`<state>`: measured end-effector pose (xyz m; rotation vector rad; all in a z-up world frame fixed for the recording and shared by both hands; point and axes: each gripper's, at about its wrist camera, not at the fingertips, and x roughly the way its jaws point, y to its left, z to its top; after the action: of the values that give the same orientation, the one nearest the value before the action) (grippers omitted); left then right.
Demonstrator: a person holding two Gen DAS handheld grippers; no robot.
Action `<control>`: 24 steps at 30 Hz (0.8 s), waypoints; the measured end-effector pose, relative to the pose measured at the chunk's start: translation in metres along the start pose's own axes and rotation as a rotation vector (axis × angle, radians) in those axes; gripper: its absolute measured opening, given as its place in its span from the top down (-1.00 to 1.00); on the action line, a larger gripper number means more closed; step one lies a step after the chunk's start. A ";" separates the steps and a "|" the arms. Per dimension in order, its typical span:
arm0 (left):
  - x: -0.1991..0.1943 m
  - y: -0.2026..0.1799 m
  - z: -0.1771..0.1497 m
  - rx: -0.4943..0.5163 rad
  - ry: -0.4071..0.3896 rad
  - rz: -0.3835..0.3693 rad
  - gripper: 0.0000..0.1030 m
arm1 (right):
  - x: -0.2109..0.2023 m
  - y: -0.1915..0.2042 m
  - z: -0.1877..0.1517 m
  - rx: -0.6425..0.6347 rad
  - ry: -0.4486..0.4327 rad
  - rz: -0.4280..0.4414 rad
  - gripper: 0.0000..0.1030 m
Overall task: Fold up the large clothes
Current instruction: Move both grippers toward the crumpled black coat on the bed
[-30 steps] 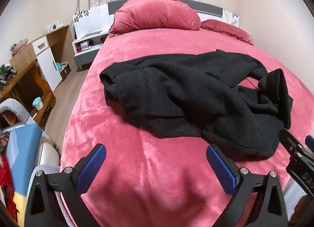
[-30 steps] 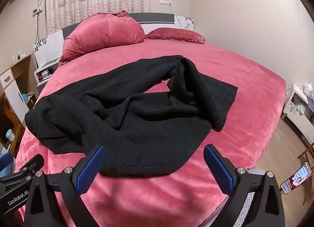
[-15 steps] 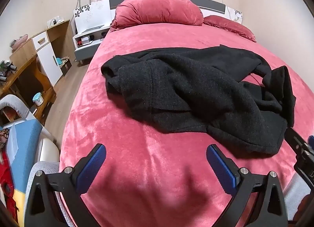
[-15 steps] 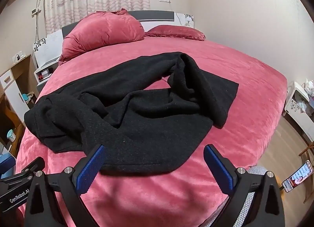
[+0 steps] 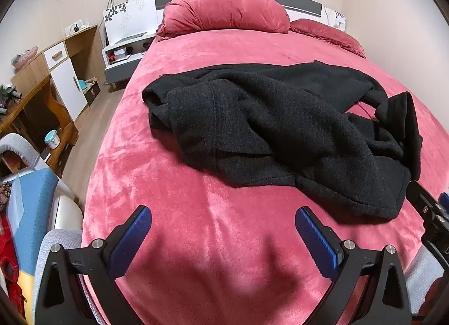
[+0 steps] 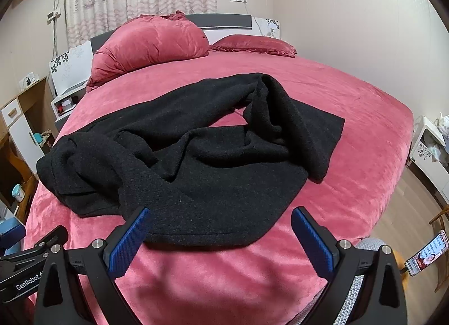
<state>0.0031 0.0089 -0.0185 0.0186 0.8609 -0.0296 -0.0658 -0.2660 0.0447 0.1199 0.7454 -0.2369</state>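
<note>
A large black woolly coat (image 5: 280, 128) lies crumpled across the middle of a red bed (image 5: 196, 212); it also shows in the right wrist view (image 6: 196, 162). My left gripper (image 5: 223, 236) is open and empty above the bare bedspread, short of the coat's near hem. My right gripper (image 6: 221, 236) is open and empty, with its left fingertip (image 6: 132, 233) over the coat's near hem (image 6: 207, 238). Neither gripper touches the coat. Part of the right gripper (image 5: 432, 218) shows at the right edge of the left wrist view.
A red bundled duvet (image 5: 224, 7) and a flat pillow (image 5: 328, 34) lie at the headboard. A wooden desk and cabinet (image 5: 56, 72) stand left of the bed, a white side table (image 6: 429, 150) on its right. A phone (image 6: 426, 253) shows at lower right.
Both grippers have moved a little forward over the foot of the bed and tilted down, so the coat sits lower in both views. Both stay open. The coat has not moved.
</note>
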 end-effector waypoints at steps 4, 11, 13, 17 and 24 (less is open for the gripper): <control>0.000 0.000 0.001 0.002 0.003 -0.002 -0.99 | 0.000 0.000 0.000 -0.001 0.002 0.002 -0.97; 0.002 0.001 0.002 0.004 0.014 -0.001 -0.99 | 0.001 0.000 0.000 -0.001 0.003 0.005 -0.97; 0.002 0.002 0.002 0.004 0.005 0.010 -0.99 | 0.001 0.000 0.000 -0.001 0.003 0.007 -0.97; 0.003 0.005 0.004 -0.007 0.003 0.014 -0.99 | 0.000 -0.001 0.000 0.006 -0.003 0.011 -0.97; 0.007 0.006 0.004 -0.011 0.019 0.019 -0.99 | -0.002 0.001 0.000 -0.003 -0.003 0.013 -0.97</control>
<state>0.0111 0.0146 -0.0211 0.0169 0.8795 -0.0072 -0.0666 -0.2650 0.0459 0.1215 0.7417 -0.2239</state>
